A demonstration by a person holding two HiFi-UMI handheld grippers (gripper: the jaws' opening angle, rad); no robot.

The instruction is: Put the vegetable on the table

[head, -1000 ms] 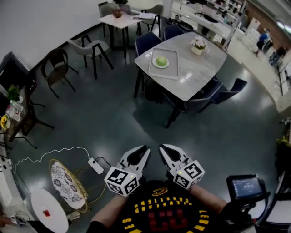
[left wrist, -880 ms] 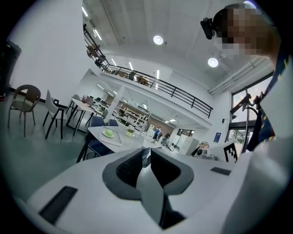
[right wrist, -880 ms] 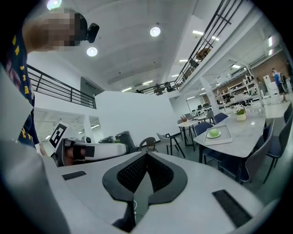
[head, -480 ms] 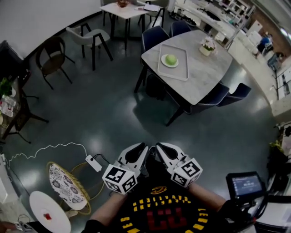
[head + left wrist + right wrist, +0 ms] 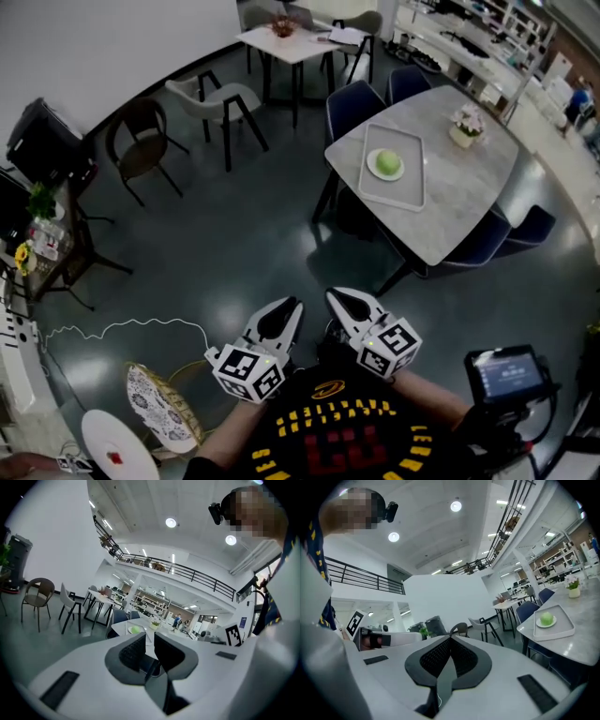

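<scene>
On the tabletop [image 5: 452,201], the vegetable [image 5: 387,163] has drifted right and lower in view. Both empty, the left hand-held gripper [image 5: 292,307] is slightly parted, the right hand-held gripper [image 5: 338,300] clenched.

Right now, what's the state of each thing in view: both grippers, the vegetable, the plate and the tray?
left gripper: jaws slightly apart, nothing between them
right gripper: jaws together, empty
vegetable: sitting on the plate, not gripped
plate: lying on the tray
tray: flat on the table, far from both grippers
</scene>
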